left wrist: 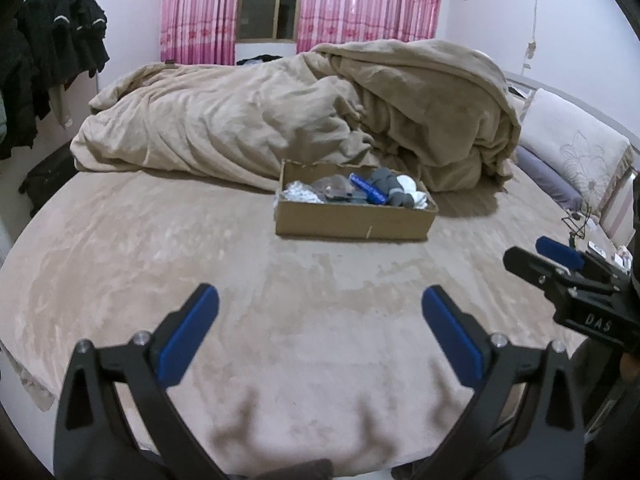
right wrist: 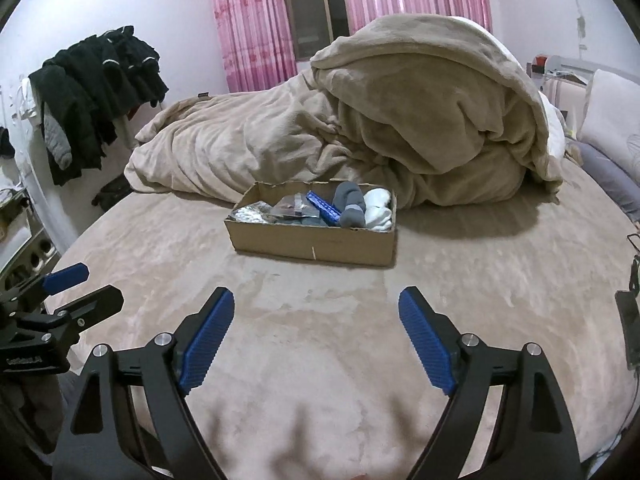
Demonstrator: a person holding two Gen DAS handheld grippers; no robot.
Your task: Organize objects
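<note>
A shallow cardboard box sits on the bed, in front of the heaped blanket. It holds grey socks, white socks, a blue ridged bar, a clear packet and a silvery blister pack. My left gripper is open and empty, hovering over bare bedsheet well short of the box. My right gripper is open and empty, also short of the box. Each gripper shows at the edge of the other's view: the right one and the left one.
A tan blanket is piled behind the box. Pillows lie at the right. Dark clothes hang at the left. Small items and a cable lie near the bed's right edge. Pink curtains cover the far wall.
</note>
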